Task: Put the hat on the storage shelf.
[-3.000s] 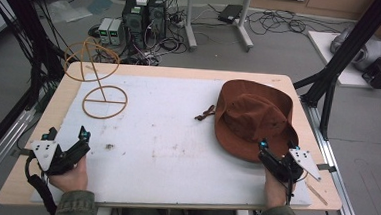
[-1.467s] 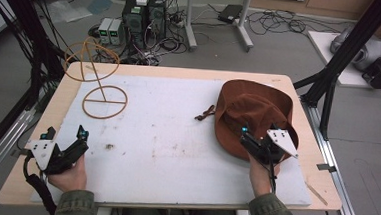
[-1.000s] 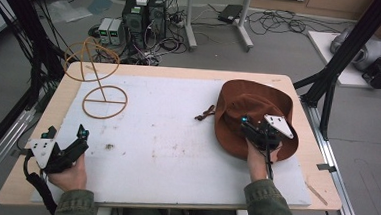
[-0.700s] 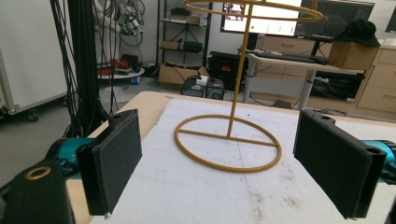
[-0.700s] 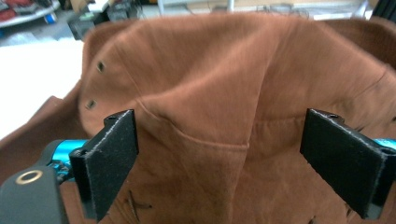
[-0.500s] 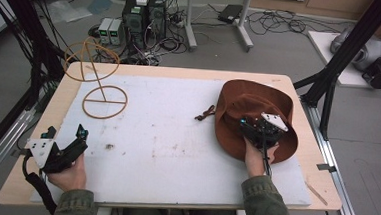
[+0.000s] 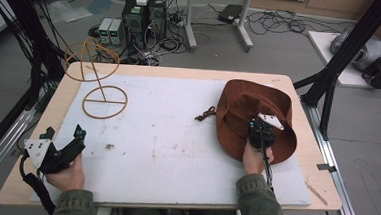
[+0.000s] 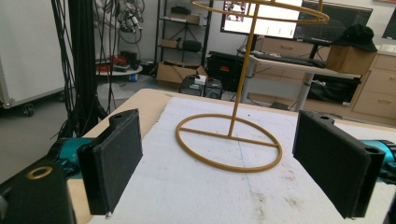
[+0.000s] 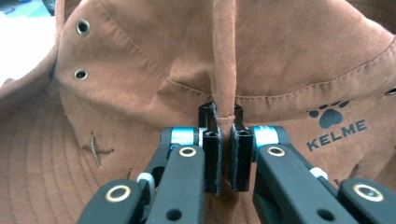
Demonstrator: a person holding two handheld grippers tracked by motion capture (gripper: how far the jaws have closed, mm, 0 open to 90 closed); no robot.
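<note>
Right gripper view: right tool (image 9: 223,140) pinches hat (image 9: 289,70) strap, pads hidden.

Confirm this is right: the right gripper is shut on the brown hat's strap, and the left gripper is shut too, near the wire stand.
Not quite. The left gripper is open: the left gripper view shows its jaws wide apart, with the wire stand between them farther off. The rest holds: the right gripper view shows the right gripper shut on the strap of the brown hat.
</note>
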